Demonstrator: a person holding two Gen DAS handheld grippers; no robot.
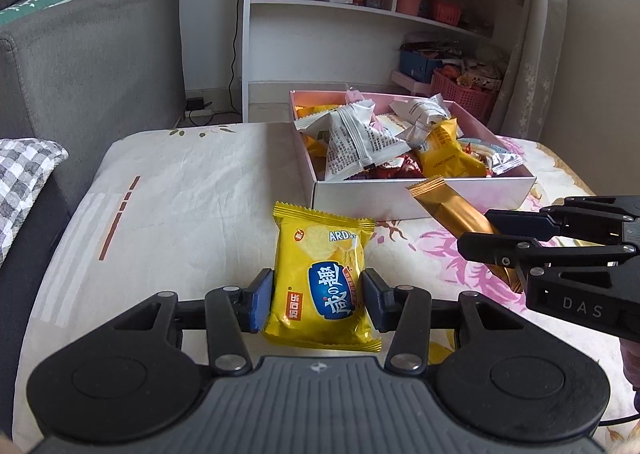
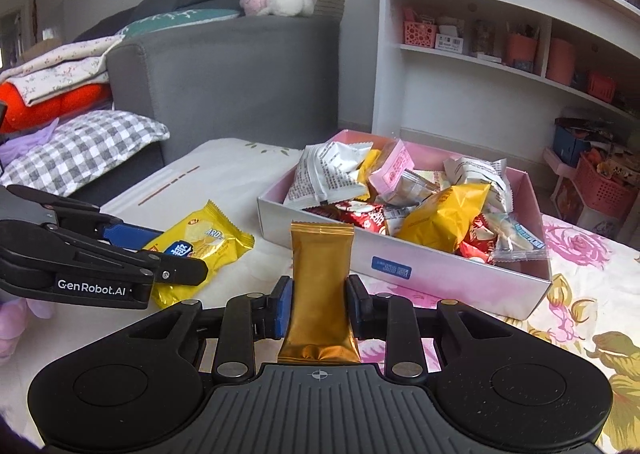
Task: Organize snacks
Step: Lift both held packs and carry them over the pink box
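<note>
left tool (image 1: 318, 300) clamps the yellow cracker pack (image 1: 322, 278), right tool (image 2: 318, 306) grips the gold bar (image 2: 320, 290); pink snack box (image 1: 424, 196) sits at 1 o'clock.

**Two wrist views, one shared bed**

We look from low behind each gripper, tilted down along its fingers and close to the bedcover. Our left wrist view faces the shelf (image 1: 360, 6) at upper centre, with the box (image 1: 420, 194) at centre right. Our right wrist view looks from further right, the sofa (image 2: 224, 74) at upper left. Both share the box (image 2: 400, 258), shelf, sofa, and each other's gripper at a frame edge.
</note>
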